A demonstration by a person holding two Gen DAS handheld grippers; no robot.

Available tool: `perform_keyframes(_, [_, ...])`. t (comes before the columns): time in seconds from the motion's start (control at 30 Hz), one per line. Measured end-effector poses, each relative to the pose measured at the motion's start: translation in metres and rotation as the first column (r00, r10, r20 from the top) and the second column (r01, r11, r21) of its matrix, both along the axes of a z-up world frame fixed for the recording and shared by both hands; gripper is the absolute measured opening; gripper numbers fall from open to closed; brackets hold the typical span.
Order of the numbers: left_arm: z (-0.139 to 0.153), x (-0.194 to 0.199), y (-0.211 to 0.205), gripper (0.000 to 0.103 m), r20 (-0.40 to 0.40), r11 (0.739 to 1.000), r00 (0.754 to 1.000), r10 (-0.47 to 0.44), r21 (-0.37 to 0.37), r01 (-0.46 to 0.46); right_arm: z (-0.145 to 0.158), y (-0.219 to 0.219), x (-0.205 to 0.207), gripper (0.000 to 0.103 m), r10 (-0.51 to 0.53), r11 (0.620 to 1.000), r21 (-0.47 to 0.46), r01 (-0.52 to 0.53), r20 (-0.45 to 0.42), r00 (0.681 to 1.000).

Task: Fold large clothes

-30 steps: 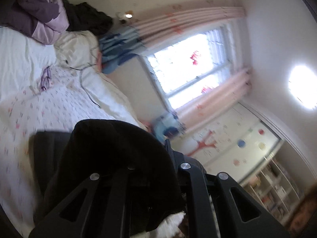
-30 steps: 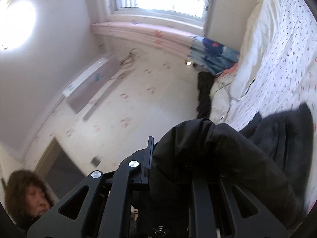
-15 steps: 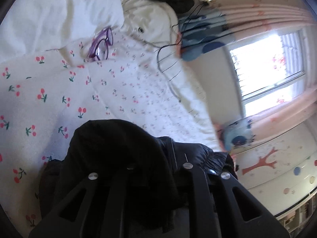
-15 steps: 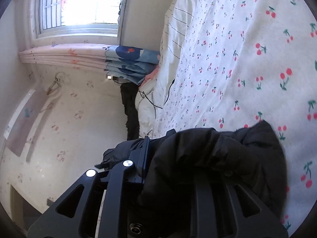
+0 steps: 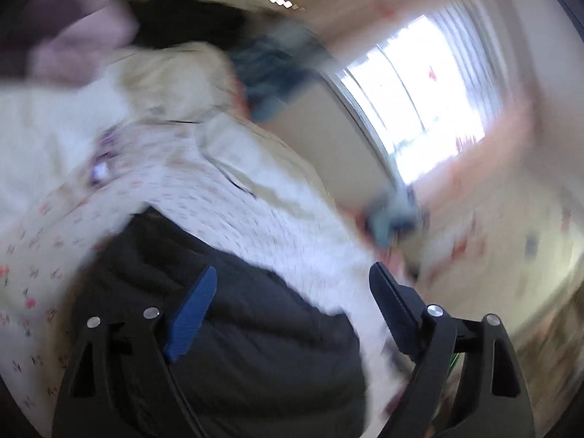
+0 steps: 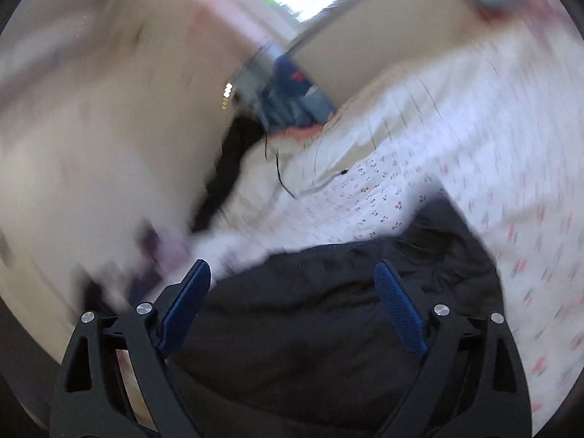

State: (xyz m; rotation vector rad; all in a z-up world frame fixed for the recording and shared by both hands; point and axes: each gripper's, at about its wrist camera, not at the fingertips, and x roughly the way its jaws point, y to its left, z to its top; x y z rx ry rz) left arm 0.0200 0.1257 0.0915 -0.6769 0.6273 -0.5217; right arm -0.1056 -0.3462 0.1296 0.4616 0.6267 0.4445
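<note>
Left tool (image 5: pixel 292 288): jaws spread wide apart, having just been opening; the black garment (image 5: pixel 233 328) lies under and between them, but neither pad presses on it.
Right tool (image 6: pixel 292 284): also spread wide, also just been opening; the same dark cloth (image 6: pixel 328 310) sits between the blue pads, let go.
Garment: bunched in a dark heap on the bed (image 5: pixel 255 211), on the cherry-print sheet, close under both tools.
Step in hand: by my reading, a release; a fold or a laying-down has just been set on the bed.
Next move: probably find a fresh edge or corner of the heap and clamp it; blur hides seams and hems, so choosing a hold needs a steadier look.
Left view only: a purple-framed object (image 5: pixel 102 157) on the sheet, too smeared to name, and pale purple bedding (image 5: pixel 73 47) at the far end.
Right view only: a thin dark cable (image 6: pixel 281 171) trailing over the pillow end, and a black cloth (image 6: pixel 233 153) hanging beside the bed.
Far: a bright window (image 5: pixel 430 98) shows in both.
</note>
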Motion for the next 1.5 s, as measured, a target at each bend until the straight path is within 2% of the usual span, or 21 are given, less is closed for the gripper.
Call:
perform_keyframes(0.13, [-0.008, 0.007, -0.091, 0.082, 0.015, 0.961, 0.986, -0.167, 0.226, 0.16, -0.023, 0.071, 0.025, 0.088, 0.065, 0.958, -0.275, -0.084, -0.079, 0.995])
perform_keyframes(0.23, [-0.039, 0.044, -0.126, 0.082, -0.046, 0.929, 0.989, -0.141, 0.339, 0.148, -0.058, 0.101, 0.052, 0.088, 0.049, 0.924, -0.371, -0.098, -0.139, 0.989])
perform_keyframes(0.3, [-0.071, 0.08, -0.126, 0.082, -0.143, 0.934, 0.986, -0.081, 0.335, 0.126, -0.082, 0.11, 0.079, 0.088, 0.02, 0.912, -0.399, -0.093, -0.183, 0.983])
perform_keyframes(0.37, [-0.094, 0.101, -0.116, 0.082, -0.173, 0.937, 0.985, -0.011, 0.342, 0.07, -0.099, 0.111, 0.104, 0.089, -0.007, 0.922, -0.38, -0.079, -0.219, 0.976])
perform_keyframes(0.47, [-0.103, 0.117, -0.111, 0.08, -0.226, 0.94, 0.974, 0.034, 0.339, 0.046, -0.104, 0.114, 0.131, 0.088, -0.033, 0.92, -0.384, -0.082, -0.282, 0.959])
perform_keyframes(0.57, [-0.078, 0.109, -0.105, 0.08, -0.151, 0.951, 0.988, 0.026, 0.309, 0.022, -0.068, 0.116, 0.123, 0.088, 0.002, 0.93, -0.362, -0.055, -0.146, 0.989])
perform_keyframes(0.6, [-0.069, 0.11, -0.102, 0.08, -0.118, 0.949, 0.992, 0.038, 0.315, 0.002, -0.056, 0.119, 0.122, 0.088, -0.003, 0.921, -0.388, -0.036, -0.099, 0.995])
perform_keyframes(0.67, [-0.06, 0.113, -0.092, 0.081, -0.089, 0.95, 0.993, 0.078, 0.31, -0.047, -0.048, 0.123, 0.135, 0.088, -0.012, 0.901, -0.432, -0.028, -0.09, 0.996])
perform_keyframes(0.73, [-0.073, 0.124, -0.082, 0.081, -0.139, 0.953, 0.984, 0.107, 0.296, -0.062, -0.06, 0.124, 0.153, 0.088, -0.037, 0.88, -0.473, -0.037, -0.146, 0.989])
perform_keyframes(0.8, [-0.102, 0.13, -0.074, 0.08, -0.207, 0.961, 0.972, 0.111, 0.271, -0.052, -0.099, 0.119, 0.17, 0.089, -0.091, 0.831, -0.554, -0.056, -0.234, 0.968])
perform_keyframes(0.83, [-0.117, 0.129, -0.071, 0.08, -0.219, 0.972, 0.971, 0.093, 0.233, -0.041, -0.116, 0.113, 0.174, 0.09, -0.089, 0.847, -0.526, -0.077, -0.284, 0.955])
perform_keyframes(0.87, [-0.123, 0.126, -0.071, 0.08, -0.213, 0.976, 0.973, 0.088, 0.215, -0.041, -0.135, 0.096, 0.174, 0.09, -0.078, 0.917, -0.393, -0.069, -0.346, 0.935])
perform_keyframes(0.9, [-0.129, 0.123, -0.074, 0.08, -0.199, 0.975, 0.976, 0.087, 0.219, -0.042, -0.143, 0.084, 0.17, 0.09, -0.081, 0.948, -0.316, -0.04, -0.358, 0.93])
perform_keyframes(1.03, [-0.131, 0.113, -0.092, 0.08, -0.194, 0.95, 0.979, 0.068, 0.313, -0.004, -0.147, 0.085, 0.152, 0.09, -0.06, 0.934, -0.35, -0.077, -0.365, 0.929])
perform_keyframes(1.1, [-0.116, 0.105, -0.082, 0.08, -0.191, 0.961, 0.978, 0.084, 0.274, -0.029, -0.137, 0.08, 0.151, 0.09, -0.043, 0.921, -0.373, -0.109, -0.376, 0.926])
perform_keyframes(1.17, [-0.095, 0.088, -0.061, 0.08, -0.123, 0.967, 0.984, 0.129, 0.235, -0.097, -0.112, 0.059, 0.142, 0.09, -0.09, 0.934, -0.356, -0.016, -0.279, 0.956])
perform_keyframes(1.23, [-0.084, 0.077, -0.044, 0.082, -0.051, 0.95, 0.982, 0.182, 0.265, -0.162, -0.097, 0.038, 0.131, 0.09, -0.167, 0.927, -0.363, 0.088, -0.191, 0.967])
perform_keyframes(1.27, [-0.09, 0.075, -0.034, 0.082, -0.044, 0.938, 0.976, 0.213, 0.288, -0.192, -0.104, 0.024, 0.127, 0.09, -0.215, 0.915, -0.382, 0.133, -0.182, 0.959])
perform_keyframes(1.33, [-0.121, 0.082, -0.019, 0.081, -0.129, 0.954, 0.967, 0.221, 0.234, -0.187, -0.134, 0.008, 0.128, 0.091, -0.24, 0.924, -0.358, 0.136, -0.266, 0.934])
perform_keyframes(1.4, [-0.143, 0.082, -0.014, 0.081, -0.144, 0.968, 0.968, 0.207, 0.171, -0.182, -0.158, -0.009, 0.123, 0.091, -0.234, 0.956, -0.244, 0.164, -0.297, 0.926])
perform_keyframes(1.5, [-0.145, 0.081, -0.027, 0.081, -0.136, 0.952, 0.966, 0.22, 0.247, -0.182, -0.156, -0.003, 0.124, 0.092, -0.226, 0.947, -0.29, 0.138, -0.297, 0.928])
